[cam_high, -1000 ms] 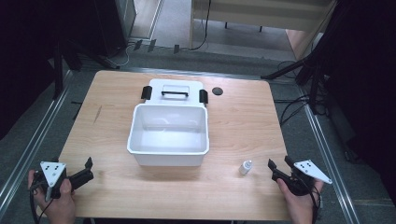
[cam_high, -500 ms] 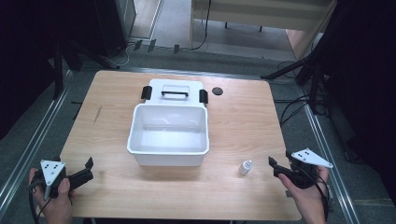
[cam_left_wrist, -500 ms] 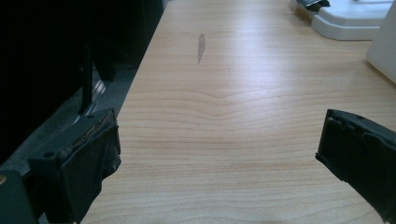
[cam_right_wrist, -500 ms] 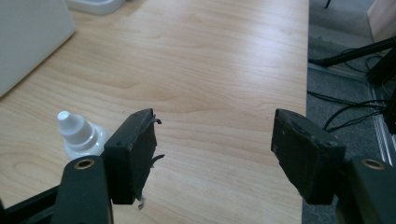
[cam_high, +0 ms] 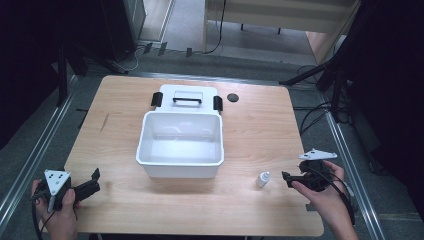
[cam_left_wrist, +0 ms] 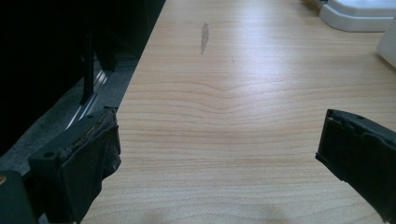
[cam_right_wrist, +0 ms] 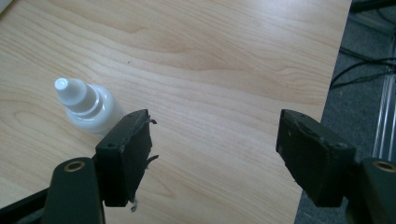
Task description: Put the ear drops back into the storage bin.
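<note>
The right hand-held gripper point(cam_high: 286, 176) sits near the right front corner of the bench point(cam_high: 260, 130), gripped by the person's right hand point(cam_high: 320, 192), with its jaws pointing toward a small white dropper bottle point(cam_high: 262, 179). Its jaws are spread and have just been opening, and nothing lies between them. In the right gripper view the right hand-held gripper point(cam_right_wrist: 215, 154) frames bare wood, while the dropper bottle point(cam_right_wrist: 86, 108) stands upright just beyond and outside one jaw, its capped tip up. The bottle looks close to that jaw's outer edge; whether they touch cannot be told from these views. In the high view the bottle stands on the bench, apart from the jaw tips.

The left hand-held gripper point(cam_high: 95, 179) rests at the left front corner of the bench in the person's left hand point(cam_high: 62, 210), with its grey three-cornered plate on top. In the left gripper view the left hand-held gripper point(cam_left_wrist: 217, 154) shows its 2 jaws set wide apart over empty wood, holding nothing.

A white tub point(cam_high: 180, 167) stands open in the middle of the bench, well apart from both grippers. Its white lid point(cam_high: 187, 94), with a black handle and 2 black latches, lies just behind it. A small dark round disc point(cam_high: 232, 97) sits to the right of the lid.
</note>
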The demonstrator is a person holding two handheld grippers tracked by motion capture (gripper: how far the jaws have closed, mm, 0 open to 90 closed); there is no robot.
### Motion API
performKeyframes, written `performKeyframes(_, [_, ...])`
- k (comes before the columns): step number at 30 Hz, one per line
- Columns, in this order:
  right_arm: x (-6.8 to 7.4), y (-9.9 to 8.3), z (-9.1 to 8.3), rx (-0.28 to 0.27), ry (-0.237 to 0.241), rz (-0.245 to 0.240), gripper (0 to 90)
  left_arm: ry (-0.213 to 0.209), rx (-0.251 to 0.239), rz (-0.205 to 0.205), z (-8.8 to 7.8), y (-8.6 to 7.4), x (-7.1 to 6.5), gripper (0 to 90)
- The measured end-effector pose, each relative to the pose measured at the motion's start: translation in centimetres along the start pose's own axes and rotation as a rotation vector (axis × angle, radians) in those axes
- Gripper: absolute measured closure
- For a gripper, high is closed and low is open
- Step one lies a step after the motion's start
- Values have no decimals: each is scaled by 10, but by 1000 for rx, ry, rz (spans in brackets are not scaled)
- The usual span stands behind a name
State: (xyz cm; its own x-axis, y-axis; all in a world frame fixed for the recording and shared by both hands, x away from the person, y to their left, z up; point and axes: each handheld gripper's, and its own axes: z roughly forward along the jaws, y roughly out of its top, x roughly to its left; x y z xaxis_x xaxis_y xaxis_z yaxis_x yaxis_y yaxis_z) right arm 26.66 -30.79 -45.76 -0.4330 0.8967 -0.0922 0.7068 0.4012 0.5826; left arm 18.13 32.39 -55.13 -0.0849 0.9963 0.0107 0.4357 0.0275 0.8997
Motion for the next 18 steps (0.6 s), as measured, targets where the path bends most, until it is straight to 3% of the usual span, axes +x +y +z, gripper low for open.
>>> performKeyframes(8, [-6, 17, -7, 157, -7, -16, 255, 4, 5, 11, 0, 0, -1, 0])
performKeyframes(13, [-1, 27, -10, 284, 15, -93, 219, 6, 2, 11, 0, 0, -2, 0])
performKeyframes(18, [4, 35, -13, 324, 18, -137, 245, 5, 1, 10, 0, 0, -1, 0])
